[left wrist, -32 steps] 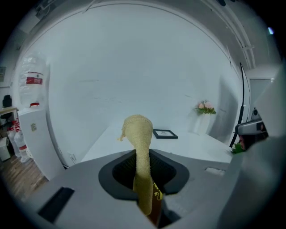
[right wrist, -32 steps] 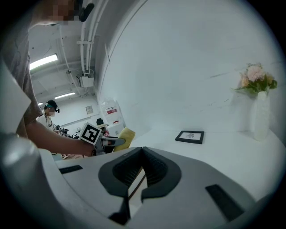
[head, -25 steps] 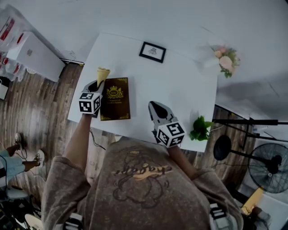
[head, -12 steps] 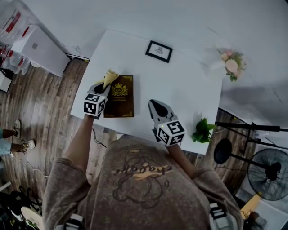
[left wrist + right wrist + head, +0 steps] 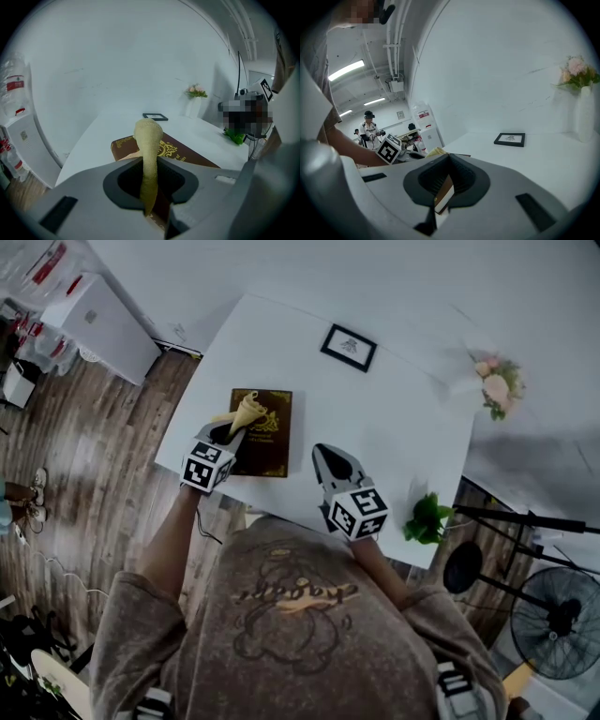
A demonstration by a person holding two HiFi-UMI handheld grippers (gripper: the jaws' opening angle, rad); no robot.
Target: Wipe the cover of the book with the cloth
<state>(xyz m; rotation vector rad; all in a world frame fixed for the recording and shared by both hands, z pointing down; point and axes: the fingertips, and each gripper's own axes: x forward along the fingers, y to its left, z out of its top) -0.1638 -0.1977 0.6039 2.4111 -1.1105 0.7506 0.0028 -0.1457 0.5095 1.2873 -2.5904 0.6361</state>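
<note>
The book (image 5: 267,442), dark brown with a gold crest and gold border, lies flat on the white table (image 5: 394,427), near the table's left edge in the head view. The left gripper (image 5: 235,428) reaches in from the lower left over the book's left side. Its jaws are clamped on the yellowish cloth (image 5: 149,150). The cloth passes up between the jaws and ends in a rounded tip above the cover, about level with the crest. No view shows whether the cloth touches the cover.

The right gripper (image 5: 329,456) is at the centre of the head view, over bare table just right of the book and apart from it. In its own view the jaws are closed together with nothing between them. An edge of the book shows through the gap beneath them.

A small black picture frame (image 5: 348,347) lies further up the table. A vase of pink flowers (image 5: 500,383) stands at the table's upper right corner, and a green plant (image 5: 427,519) sits at its lower right edge. Wooden floor (image 5: 94,474) runs along the left of the frame, and a fan (image 5: 553,610) stands at lower right.
</note>
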